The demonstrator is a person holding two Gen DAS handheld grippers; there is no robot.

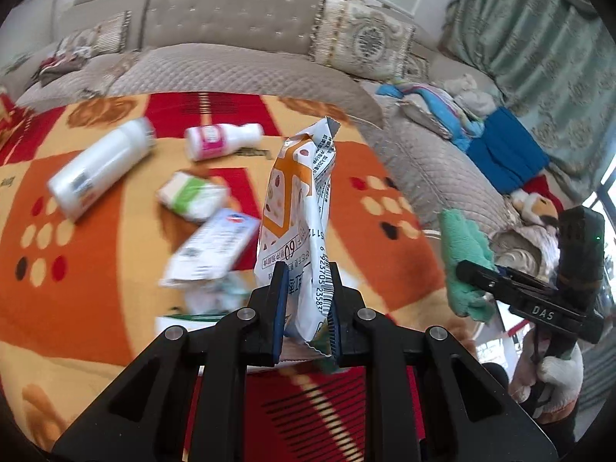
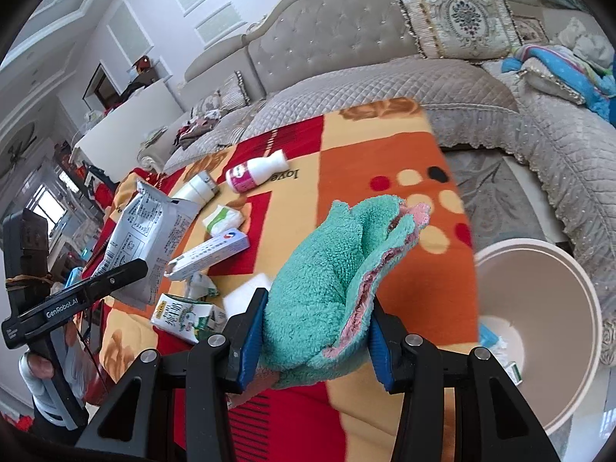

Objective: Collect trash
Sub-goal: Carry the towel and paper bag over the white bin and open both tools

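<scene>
On the far left of the blanket-covered table a white bottle lies on its side, with a pink-labelled bottle, a tissue pack and a slim carton box scattered toward the middle. A green milk carton lies nearest the person.

The left gripper has its jaws clenched on a snack wrapper, pinched near its lower end and lifted clear of the table, long axis upright.

Further right, the right gripper has its jaws closed on a bunched teal towel, held above the table's near edge.

Farthest right, off the table's edge and lower, stands the white trash bin, some litter already inside. The bin lies to the right of both grippers, closer to the right one, so the wrapper likely must travel rightward across the table edge before release.
</scene>
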